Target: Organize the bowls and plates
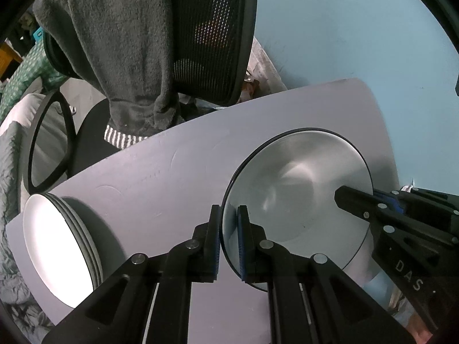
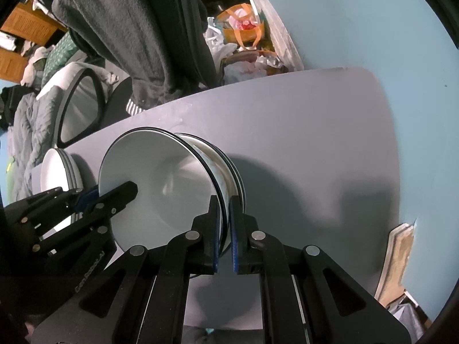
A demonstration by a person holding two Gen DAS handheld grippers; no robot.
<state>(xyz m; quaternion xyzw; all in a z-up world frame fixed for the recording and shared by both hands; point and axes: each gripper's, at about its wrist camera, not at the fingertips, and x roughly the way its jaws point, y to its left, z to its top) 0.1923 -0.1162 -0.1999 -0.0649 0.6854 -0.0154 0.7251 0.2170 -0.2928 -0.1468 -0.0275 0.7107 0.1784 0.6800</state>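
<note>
Now both tools are clamped on the rim of one white bowl (image 1: 298,189): the left tool (image 1: 229,229) pinches its near-left edge, the right tool (image 2: 225,223) the opposite edge. In the right wrist view the held bowl sits tilted in a stack of bowls (image 2: 229,169) on the grey tabletop (image 1: 160,172). A stack of white plates (image 1: 60,246) lies well apart at the tabletop's left end. Behind stands a mesh chair (image 1: 212,37) draped with a grey towel (image 1: 120,51). The bowl is white with a thin dark rim.

Grey table (image 1: 149,177); plate stack (image 1: 57,246); bowl stack (image 2: 226,172)
</note>
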